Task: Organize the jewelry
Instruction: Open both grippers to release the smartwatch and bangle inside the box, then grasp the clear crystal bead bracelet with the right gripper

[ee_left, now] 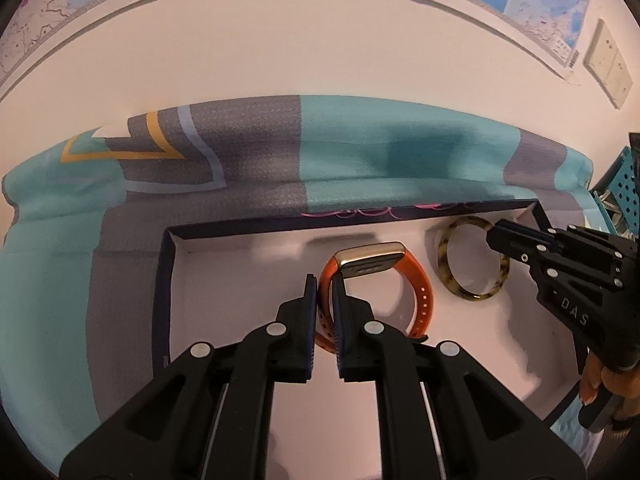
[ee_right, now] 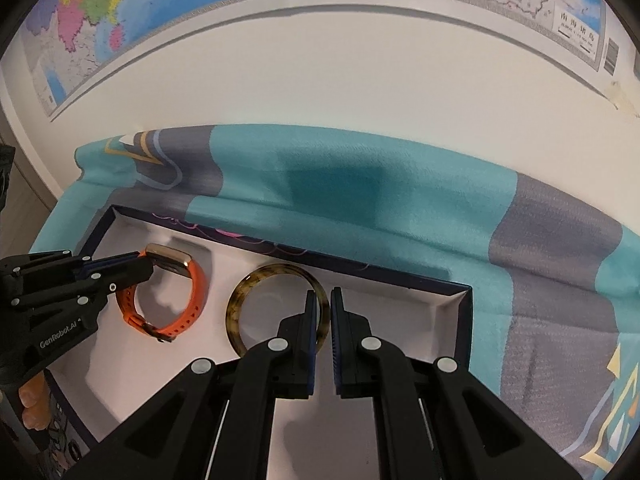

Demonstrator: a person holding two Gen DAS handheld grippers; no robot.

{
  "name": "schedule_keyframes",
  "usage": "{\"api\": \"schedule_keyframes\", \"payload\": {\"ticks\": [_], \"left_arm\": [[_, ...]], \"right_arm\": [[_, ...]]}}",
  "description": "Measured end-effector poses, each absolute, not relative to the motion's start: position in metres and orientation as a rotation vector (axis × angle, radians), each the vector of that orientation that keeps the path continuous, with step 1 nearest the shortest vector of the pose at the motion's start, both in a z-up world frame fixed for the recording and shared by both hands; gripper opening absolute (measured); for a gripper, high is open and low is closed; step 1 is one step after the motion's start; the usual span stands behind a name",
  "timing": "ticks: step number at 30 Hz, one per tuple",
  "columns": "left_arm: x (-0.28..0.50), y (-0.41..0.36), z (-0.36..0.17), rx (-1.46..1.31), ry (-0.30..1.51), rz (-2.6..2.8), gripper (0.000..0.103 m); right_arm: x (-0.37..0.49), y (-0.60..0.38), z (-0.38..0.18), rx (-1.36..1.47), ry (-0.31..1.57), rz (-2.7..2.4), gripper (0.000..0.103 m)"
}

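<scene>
**Ana:** Closest to the lens, the left gripper [ee_left: 325, 280] has its 2 fingers pinched on the strap of the orange watch [ee_left: 416, 300], just beside the gold case.

**Ben:** And the watch itself?

**Ana:** It stands on edge inside the shallow box [ee_left: 162, 288], strap closed into a loop. The rectangular gold case sits at the top, its long axis running left to right in the left wrist view, face tilted up and toward the far wall. Punched holes run along the strap, and a dark buckle shows at the bottom.

**Ben:** The other side?

**Ana:** The right gripper [ee_right: 323, 298] is clamped on the rim of the tortoiseshell bangle [ee_right: 236, 300], 1 finger inside the ring and 1 outside. That bangle is mottled amber and dark brown, glossy, also upright on its edge, its opening facing the camera. It stands to the right of the watch, apart from it.

**Ben:** What holds them?

**Ana:** A white-lined box with dark navy walls, resting on a teal and grey cloth [ee_right: 400, 208]. Behind the cloth is a pale wall with a map [ee_right: 132, 8] hung on it.
</scene>
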State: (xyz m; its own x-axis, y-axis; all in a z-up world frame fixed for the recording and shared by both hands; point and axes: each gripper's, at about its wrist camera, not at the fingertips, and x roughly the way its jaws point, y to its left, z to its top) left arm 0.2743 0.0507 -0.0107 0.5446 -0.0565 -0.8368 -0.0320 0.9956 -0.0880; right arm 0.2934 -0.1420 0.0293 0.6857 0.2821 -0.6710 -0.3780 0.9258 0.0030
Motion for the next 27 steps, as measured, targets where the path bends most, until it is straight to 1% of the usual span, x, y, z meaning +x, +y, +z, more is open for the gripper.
{"api": "schedule_keyframes", "payload": {"ticks": [4,6,7,9,10,11,12,15,17,19,21,27], "left_arm": [[0.282,0.05,-0.014,-0.107,1.016,-0.008,0.007],[0.284,0.05,-0.017,-0.121,1.035,-0.005,0.01],[0.286,0.052,-0.018,-0.132,1.043,-0.005,0.013],[0.284,0.054,-0.016,-0.137,1.035,-0.004,0.023],[0.28,0.055,-0.013,-0.135,1.021,0.0,0.031],[0.275,0.056,-0.008,-0.134,0.994,-0.002,0.037],[0.269,0.057,-0.004,-0.133,0.975,-0.005,0.039],[0.248,0.059,0.012,-0.129,0.913,0.002,0.041],[0.228,0.06,0.025,-0.115,0.858,-0.006,0.047],[0.205,0.06,0.034,-0.089,0.814,-0.014,0.048],[0.182,0.061,0.041,-0.074,0.777,-0.035,0.051],[0.118,0.057,0.041,-0.043,0.732,-0.106,0.053]], "right_arm": [[0.297,-0.143,0.027,-0.119,0.733,0.358,0.007],[0.297,-0.144,0.027,-0.117,0.726,0.35,0.011],[0.294,-0.146,0.029,-0.115,0.712,0.346,0.011],[0.285,-0.149,0.034,-0.108,0.684,0.359,0.016],[0.279,-0.151,0.037,-0.107,0.668,0.367,0.017],[0.268,-0.153,0.041,-0.106,0.644,0.395,0.021],[0.256,-0.155,0.045,-0.102,0.621,0.426,0.026],[0.215,-0.162,0.053,-0.121,0.552,0.51,0.032],[0.187,-0.165,0.052,-0.141,0.526,0.568,0.034],[0.16,-0.167,0.045,-0.182,0.514,0.622,0.034],[0.14,-0.167,0.034,-0.213,0.526,0.663,0.034],[0.098,-0.152,-0.006,-0.316,0.595,0.73,0.034]]}}
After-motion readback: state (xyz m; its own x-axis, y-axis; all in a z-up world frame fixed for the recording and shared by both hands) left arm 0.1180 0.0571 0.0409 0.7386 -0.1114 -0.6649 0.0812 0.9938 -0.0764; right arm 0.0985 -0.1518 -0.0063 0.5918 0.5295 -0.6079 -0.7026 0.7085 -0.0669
